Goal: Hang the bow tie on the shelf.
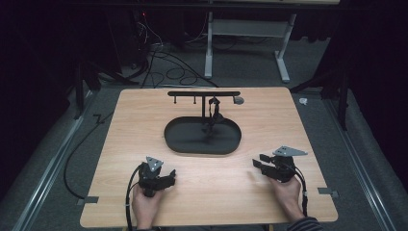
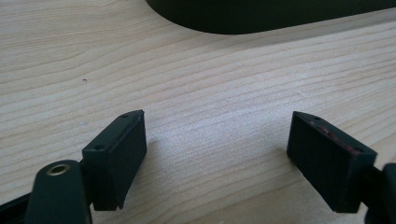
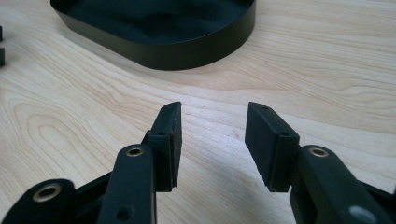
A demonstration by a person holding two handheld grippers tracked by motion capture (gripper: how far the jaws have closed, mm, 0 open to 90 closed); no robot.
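— While both tools sit empty on the pale wooden table (image 1: 144, 120), where's the work?
— Black oval tray (image 1: 183, 144) with a hook stand (image 1: 204, 94), mid-table. Left tool (image 2: 217, 149) gapes wide; right tool (image 3: 212, 140) half open, holding nothing.
— Advice?
— Probably approach low and straight, jaws clearing the rim.

A black oval tray (image 1: 202, 144) with a low upright wall sits at the centre of the frame on a pale wooden table (image 1: 269, 192), its long side running across the picture. From its middle rises a thin black stand (image 1: 204, 94) with a crossbar, small pegs hanging under it and a dark item (image 1: 213, 111) dangling beside the post.
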